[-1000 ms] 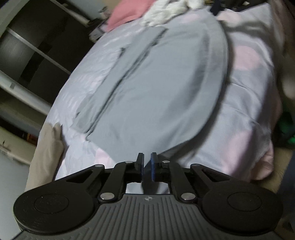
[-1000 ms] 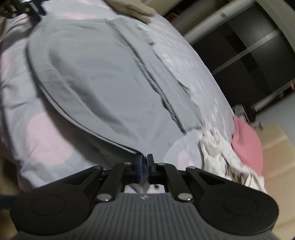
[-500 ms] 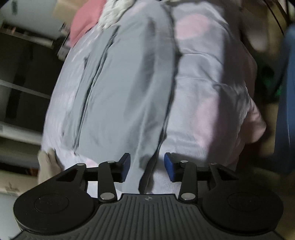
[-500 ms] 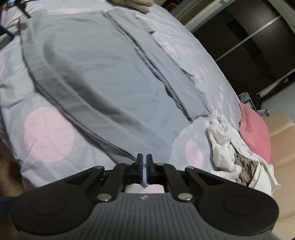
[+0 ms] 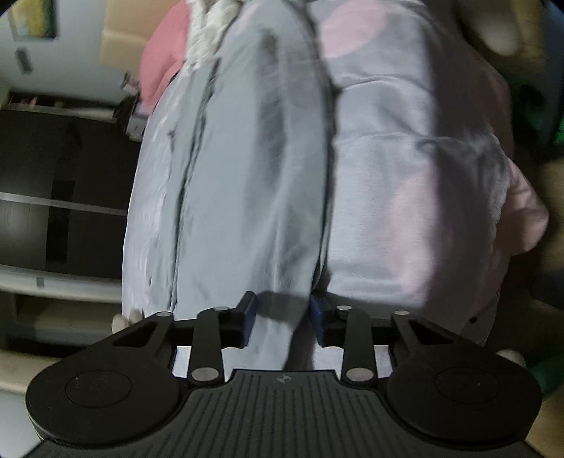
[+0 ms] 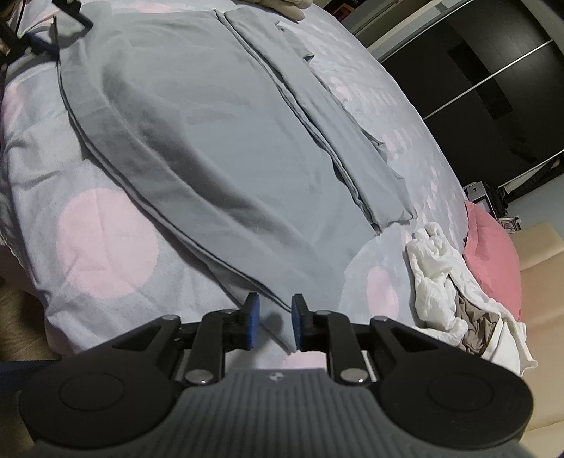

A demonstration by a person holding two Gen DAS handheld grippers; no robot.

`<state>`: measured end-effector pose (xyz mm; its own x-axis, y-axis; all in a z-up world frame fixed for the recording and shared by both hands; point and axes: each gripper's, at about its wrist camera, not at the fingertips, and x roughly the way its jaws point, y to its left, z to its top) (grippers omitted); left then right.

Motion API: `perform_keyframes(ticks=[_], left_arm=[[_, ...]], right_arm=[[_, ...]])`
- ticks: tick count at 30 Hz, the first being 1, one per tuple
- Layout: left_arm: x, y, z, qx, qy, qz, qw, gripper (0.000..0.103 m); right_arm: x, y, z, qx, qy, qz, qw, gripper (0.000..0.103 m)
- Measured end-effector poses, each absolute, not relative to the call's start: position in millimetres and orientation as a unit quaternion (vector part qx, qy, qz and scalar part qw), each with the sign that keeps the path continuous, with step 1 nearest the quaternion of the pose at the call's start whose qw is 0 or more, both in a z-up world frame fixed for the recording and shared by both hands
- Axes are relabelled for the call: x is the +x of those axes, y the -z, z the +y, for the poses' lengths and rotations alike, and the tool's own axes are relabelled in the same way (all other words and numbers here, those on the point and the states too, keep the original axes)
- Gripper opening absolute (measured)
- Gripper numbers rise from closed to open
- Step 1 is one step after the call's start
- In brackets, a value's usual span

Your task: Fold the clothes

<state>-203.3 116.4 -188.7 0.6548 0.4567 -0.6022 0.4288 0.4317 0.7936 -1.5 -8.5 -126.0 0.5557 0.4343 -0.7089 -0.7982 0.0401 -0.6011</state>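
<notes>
A grey garment (image 6: 218,141) lies spread flat on the bed, with one long side folded over into a narrow strip (image 6: 338,134). It also shows, blurred, in the left wrist view (image 5: 246,183). My right gripper (image 6: 274,320) is open, its blue pads either side of the garment's near corner. My left gripper (image 5: 282,317) is open over the garment's other near corner; it appears small at the top left of the right wrist view (image 6: 21,45).
The bed has a lilac cover with pink dots (image 6: 105,243). A heap of white and brown clothes (image 6: 444,282) and a pink pillow (image 6: 493,246) lie at the right. A beige cushion (image 6: 282,5) lies beyond the garment. Dark wardrobe doors (image 6: 476,70) stand behind.
Both grippers were shut on the garment's near corners one second ago. The left opened first and swung round. The right has opened now. The garment has settled flat.
</notes>
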Motion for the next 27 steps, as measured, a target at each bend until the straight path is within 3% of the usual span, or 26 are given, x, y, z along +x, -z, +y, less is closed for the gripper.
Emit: perform_keyframes(ticks=[7,15,27], left_arm=[[-208,192,125,0.549,-0.027,0.438,0.711,0.026],[-213,208,111,0.616,0.008,0.381,0.689,0.026],[-210,199,122,0.593,-0.030,0.424,0.684,0.026]], right_arm=[[-1,127,-11,-0.538,-0.437,0.171,0.700,0.023],[-6,129,-8,-0.543,-0.449,0.165,0.690,0.026],[-6,133,-9,-0.551,-0.449,0.166,0.683,0.029]])
